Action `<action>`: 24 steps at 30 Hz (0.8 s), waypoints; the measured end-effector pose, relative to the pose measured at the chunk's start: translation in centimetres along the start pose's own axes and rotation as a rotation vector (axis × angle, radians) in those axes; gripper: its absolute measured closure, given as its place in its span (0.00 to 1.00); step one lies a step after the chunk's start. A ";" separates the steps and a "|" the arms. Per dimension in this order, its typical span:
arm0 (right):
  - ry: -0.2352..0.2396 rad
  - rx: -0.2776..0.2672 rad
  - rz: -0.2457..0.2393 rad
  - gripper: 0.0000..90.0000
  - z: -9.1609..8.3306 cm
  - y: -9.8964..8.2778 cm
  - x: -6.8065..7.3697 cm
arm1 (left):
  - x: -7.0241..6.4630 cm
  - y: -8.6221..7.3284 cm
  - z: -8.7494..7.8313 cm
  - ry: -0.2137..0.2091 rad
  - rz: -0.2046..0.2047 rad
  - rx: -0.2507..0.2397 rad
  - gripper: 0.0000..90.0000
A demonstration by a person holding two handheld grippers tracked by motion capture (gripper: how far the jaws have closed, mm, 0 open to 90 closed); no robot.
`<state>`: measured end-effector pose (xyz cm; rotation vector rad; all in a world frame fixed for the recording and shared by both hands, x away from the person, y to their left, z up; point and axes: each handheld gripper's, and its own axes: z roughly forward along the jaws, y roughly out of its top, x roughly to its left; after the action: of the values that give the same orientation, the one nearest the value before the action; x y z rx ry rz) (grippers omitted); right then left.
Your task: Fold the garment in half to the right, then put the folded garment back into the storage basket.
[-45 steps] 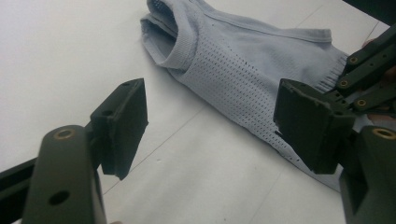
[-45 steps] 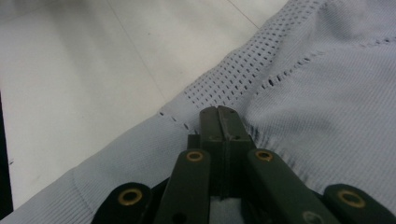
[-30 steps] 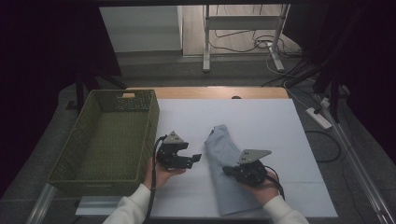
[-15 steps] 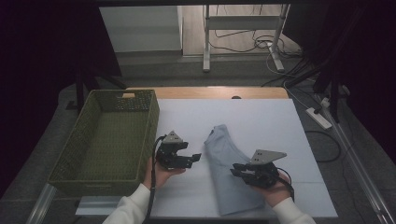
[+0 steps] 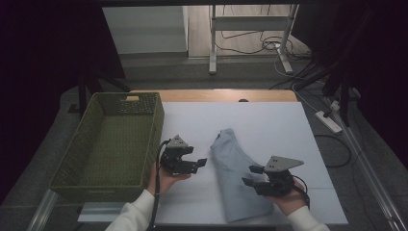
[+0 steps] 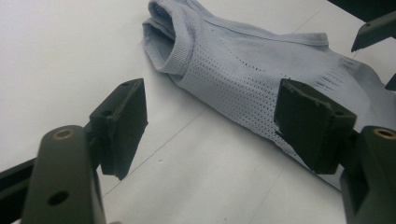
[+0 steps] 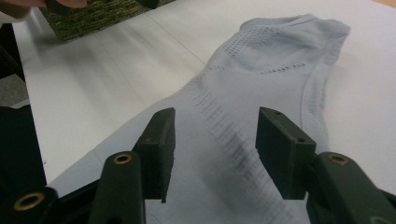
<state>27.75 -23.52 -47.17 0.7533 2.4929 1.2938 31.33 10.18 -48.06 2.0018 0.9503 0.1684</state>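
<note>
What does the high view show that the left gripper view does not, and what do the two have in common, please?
High view: the green woven basket at the table's left, both hands, and the left gripper seen from above.
Left gripper view: the garment's ribbed opening and mesh weave up close, framed by open jaws with nothing between them.
Both: the light grey garment lying folded on the white table, and the right gripper at the garment's edge, its jaws having just been opening.

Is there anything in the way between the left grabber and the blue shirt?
No. Bare white table lies between the open left gripper and the folded shirt; nothing visible blocks it.
</note>
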 end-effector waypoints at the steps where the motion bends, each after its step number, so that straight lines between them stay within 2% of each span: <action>1: -0.002 0.001 -0.002 0.52 -0.1 0.0 0.0 | 0.0 0.0 0.0 0.000 0.000 0.000 0.29; 9: -0.013 0.011 -0.010 0.50 -0.6 -0.5 -0.1 | -0.1 0.0 -0.1 0.001 0.001 -0.002 0.29; 24: -0.001 0.063 -0.060 0.50 -1.3 -1.4 1.3 | -0.1 0.3 -0.1 0.002 0.009 -0.006 0.29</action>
<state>25.62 -24.43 -47.52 0.6868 2.5453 1.1995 31.37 10.13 -47.73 2.0010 0.9418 0.1779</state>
